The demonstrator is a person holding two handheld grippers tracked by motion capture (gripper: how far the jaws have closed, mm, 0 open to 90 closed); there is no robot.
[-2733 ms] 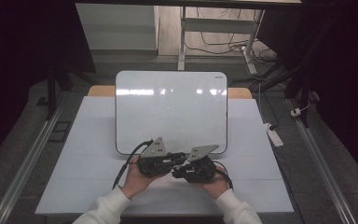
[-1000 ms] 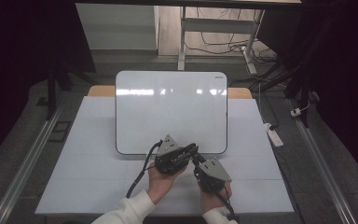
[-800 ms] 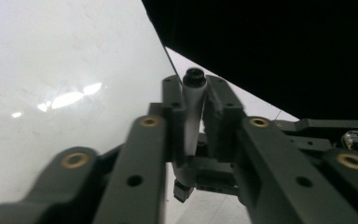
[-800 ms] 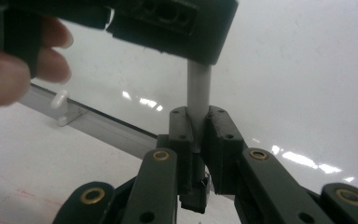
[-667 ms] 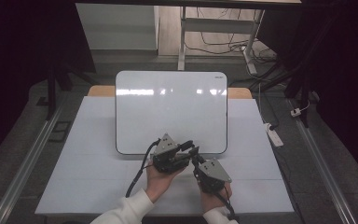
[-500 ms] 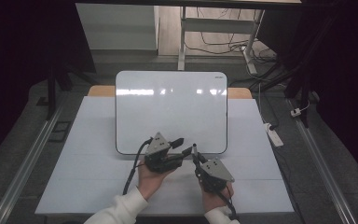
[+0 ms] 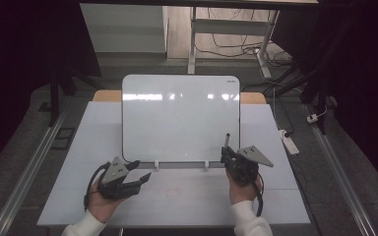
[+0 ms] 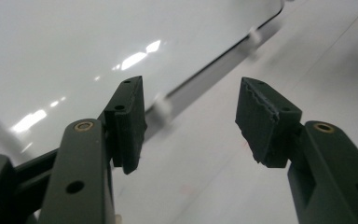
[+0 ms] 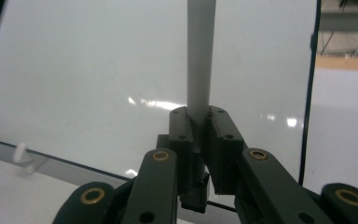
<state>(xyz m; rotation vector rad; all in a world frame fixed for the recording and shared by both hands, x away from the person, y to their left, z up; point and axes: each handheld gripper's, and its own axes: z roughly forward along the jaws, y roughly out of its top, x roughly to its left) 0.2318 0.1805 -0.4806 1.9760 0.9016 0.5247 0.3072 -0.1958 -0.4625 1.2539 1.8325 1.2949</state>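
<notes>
The right gripper [image 7: 228, 153] is clamped on a marker [image 9: 199, 65], a slim white barrel that stands up out of the jaws toward the whiteboard [image 7: 177, 118]. In the high view the marker [image 7: 227, 141] rises just in front of the board's near right corner, its dark tip up. The left gripper [image 7: 139, 173] sits near the left end of the board's ledge, well apart from the right one. Its jaws have just been opening, and in the left gripper view they stand moderately wide with nothing between the pads [image 8: 129, 122].

The marker looks light and stiff, with a smooth round plastic barrel that could twist or slide between flat pads. The grip is low on the barrel, near its back end, which leaves most of the length free. That gives reach, but pressing the tip on the board may lever the barrel in the jaws, so light pressure seems wise. A hold nearer the tip would be steadier.

The board leans back on its stand and may shift if pushed hard. Its surface is glossy and blank.

No container is in view. The table [image 7: 103, 206] carries the board and, at its right edge, a power strip [image 7: 289, 142].
</notes>
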